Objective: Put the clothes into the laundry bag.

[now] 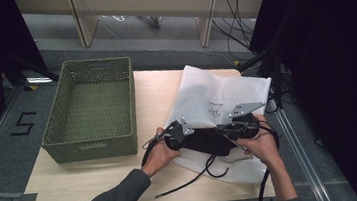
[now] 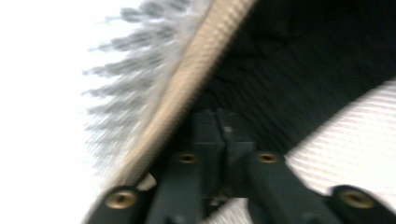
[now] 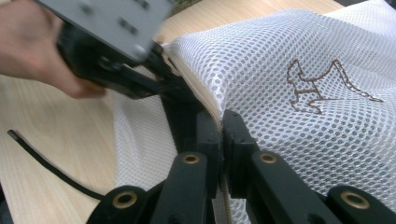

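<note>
A white mesh bag [image 1: 216, 94] with a small embroidered figure lies on the wooden table [image 1: 89, 182]. At its near opening sits a black cloth [image 1: 208, 142]. My right gripper [image 3: 222, 123] is shut on the bag's beige zipper edge [image 3: 212, 109], with the mesh [image 3: 289, 56] rising to its right. My left gripper [image 2: 223, 123] has its jaws pressed together just inside the opening, against the black cloth [image 2: 303, 56], with the zipper edge [image 2: 187, 93] at its left. I cannot tell whether a fold is pinched. In the high view the left gripper [image 1: 195, 133] and right gripper [image 1: 222, 129] face each other.
A green woven basket [image 1: 92, 109] with nothing in it stands on the left half of the table. A loose black cable [image 1: 185, 184] trails across the near edge. Desk legs and cables lie beyond the table's far side.
</note>
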